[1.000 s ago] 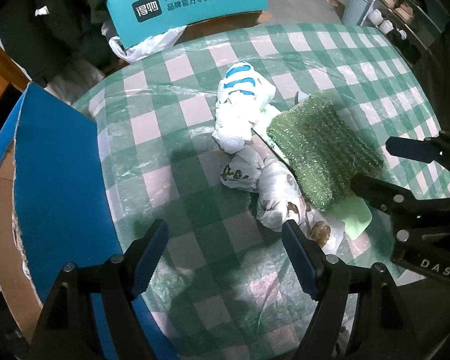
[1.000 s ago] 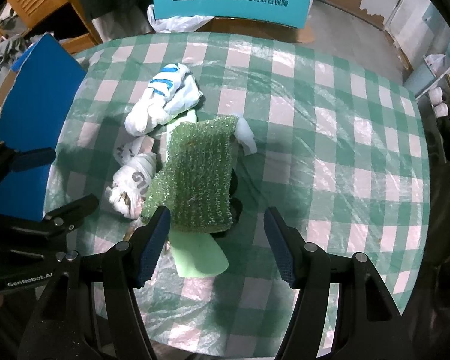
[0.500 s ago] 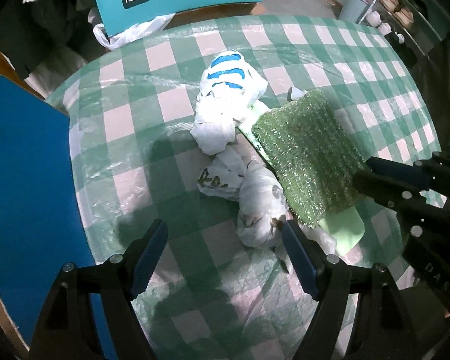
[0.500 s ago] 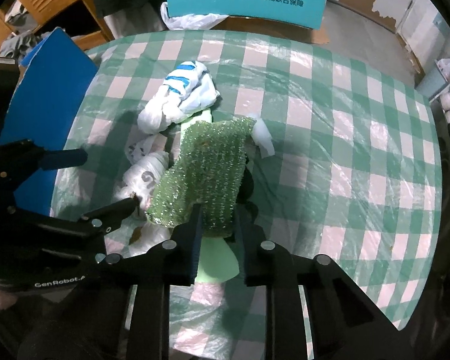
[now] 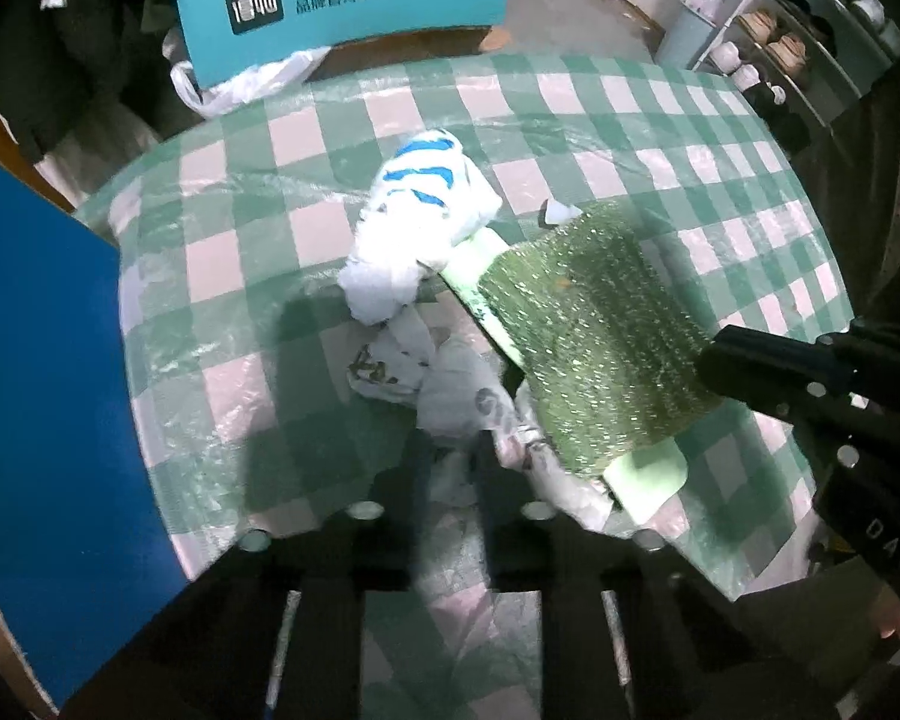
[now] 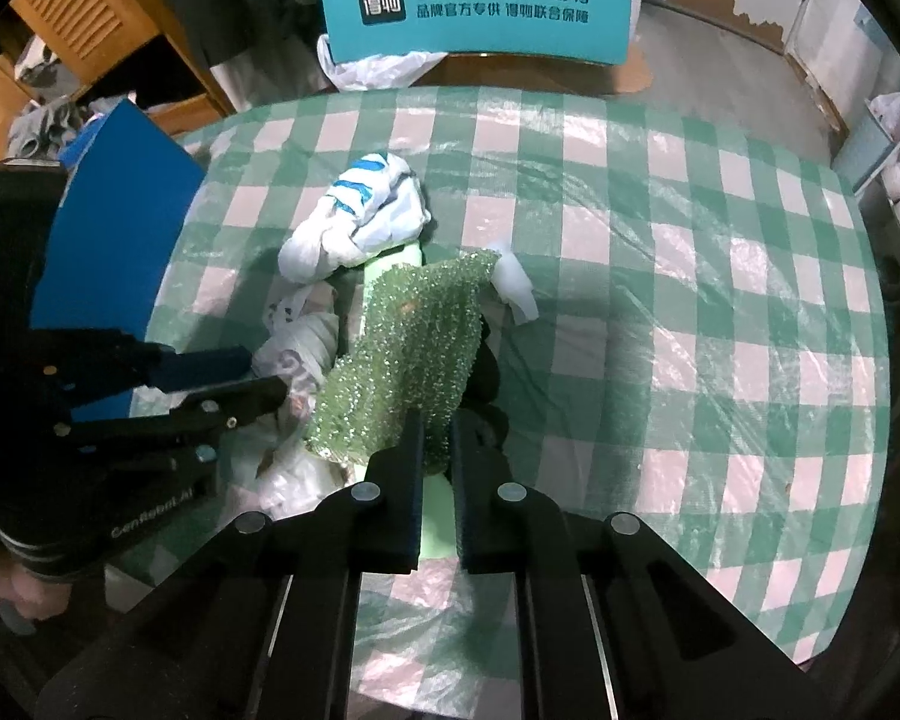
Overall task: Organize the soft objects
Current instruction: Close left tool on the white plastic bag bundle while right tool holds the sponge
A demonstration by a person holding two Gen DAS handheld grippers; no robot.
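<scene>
A green bubble wrap sheet (image 6: 414,354) lies over a light green foam pad (image 6: 390,264) on the checked tablecloth. My right gripper (image 6: 435,450) is shut on the bubble wrap's near edge; it also shows in the left wrist view (image 5: 594,336). A white bag with blue stripes (image 5: 426,204) lies behind it. A crumpled white printed bag (image 5: 450,384) lies in front, and my left gripper (image 5: 450,462) is shut on its near end. From the right wrist view the left gripper (image 6: 258,375) sits beside the bubble wrap.
A blue cardboard box (image 5: 42,396) stands at the table's left edge. A teal chair back (image 6: 480,6) with a white bag on its seat is behind the table. A small white scrap (image 6: 516,288) lies right of the bubble wrap. Shelves (image 5: 810,42) stand far right.
Both grippers have closed: the right one on the bubble wrap's edge first, then the left one on the printed white bag. Both moved forward toward the pile.
</scene>
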